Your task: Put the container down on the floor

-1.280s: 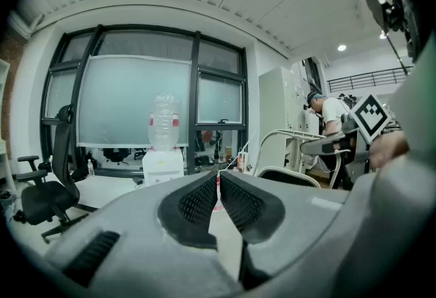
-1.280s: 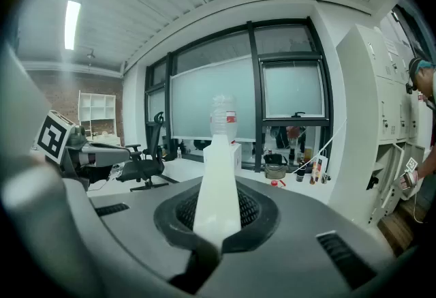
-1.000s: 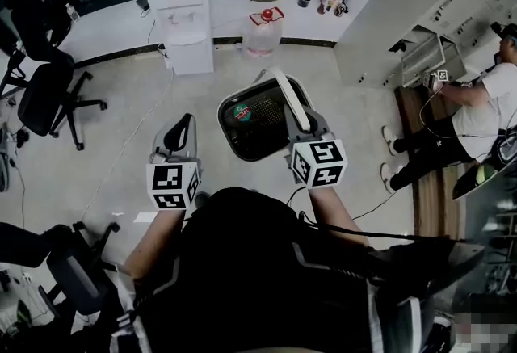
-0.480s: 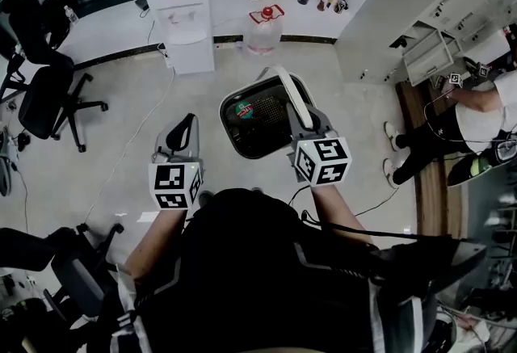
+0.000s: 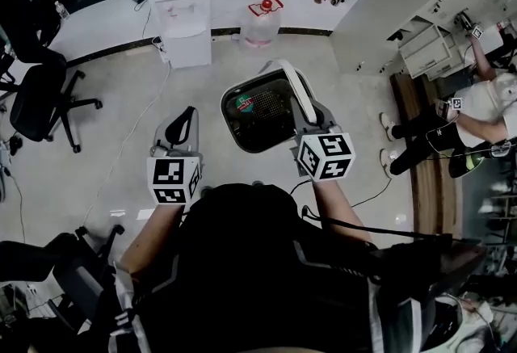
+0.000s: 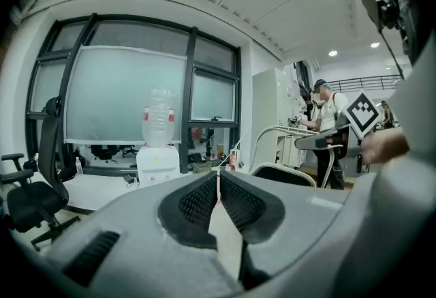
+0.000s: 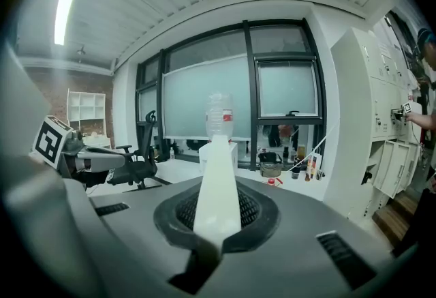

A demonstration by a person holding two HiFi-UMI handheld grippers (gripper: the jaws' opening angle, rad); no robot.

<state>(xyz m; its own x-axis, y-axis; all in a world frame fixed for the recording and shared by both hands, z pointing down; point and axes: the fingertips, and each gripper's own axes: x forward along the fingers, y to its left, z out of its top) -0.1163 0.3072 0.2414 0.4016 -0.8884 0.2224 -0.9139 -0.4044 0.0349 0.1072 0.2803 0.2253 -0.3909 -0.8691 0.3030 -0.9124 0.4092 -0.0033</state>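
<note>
The container [image 5: 236,119], a dark mesh basket with a pale rim, hangs above the floor in front of me in the head view. Its white handle [image 5: 296,90] arches over the right side. My right gripper [image 5: 307,115] is shut on that handle; in the right gripper view the handle [image 7: 216,181] runs as a white strip between the pads of the right gripper [image 7: 216,213]. A small item with a green and red label [image 5: 243,105] lies inside. My left gripper [image 5: 187,120] hangs left of the container, shut and empty. In the left gripper view the left gripper [image 6: 218,196] has its pads meeting, and the container's rim [image 6: 286,172] shows beyond.
A white water dispenser [image 5: 179,8] and a water jug [image 5: 261,20] stand ahead by the wall. Office chairs [image 5: 36,101] are at the left. A person [image 5: 477,121] works at white cabinets [image 5: 428,48] on the right. A cable [image 5: 129,141] trails over the pale floor.
Both grippers and the hanging container have shifted a little forward, towards the dispenser. The person at the right has raised an arm to the cabinets.
</note>
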